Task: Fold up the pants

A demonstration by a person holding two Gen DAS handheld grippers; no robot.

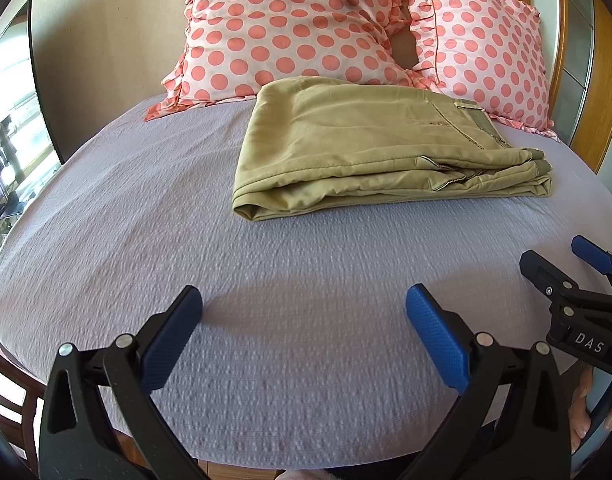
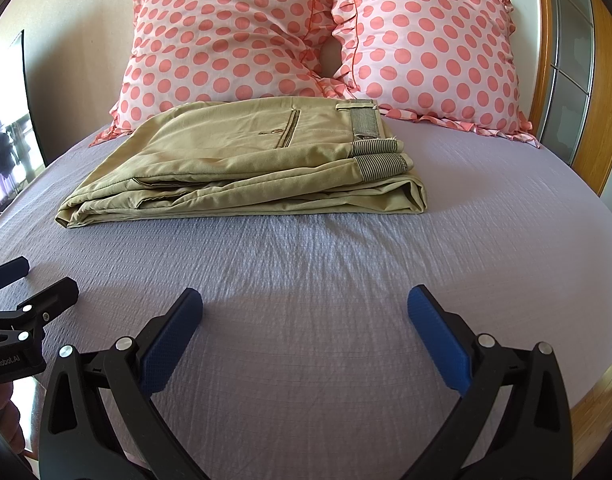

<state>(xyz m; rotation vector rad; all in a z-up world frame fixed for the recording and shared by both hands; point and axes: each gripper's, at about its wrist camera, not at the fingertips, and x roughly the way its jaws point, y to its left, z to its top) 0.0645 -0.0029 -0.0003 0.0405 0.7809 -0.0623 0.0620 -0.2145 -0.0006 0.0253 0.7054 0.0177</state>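
Seemingly the folding is done; the one pair of khaki pants (image 2: 242,164) lies as a compact layered stack on the lilac bedspread (image 2: 346,280), just in front of the two polka-dot pillows (image 2: 234,40), and I judge nothing is left but perhaps a tidying press. Both my left gripper (image 1: 304,304) and right gripper (image 2: 305,304) hover near the bed's foot, well apart from the pants; each is spread wide and holds nothing.
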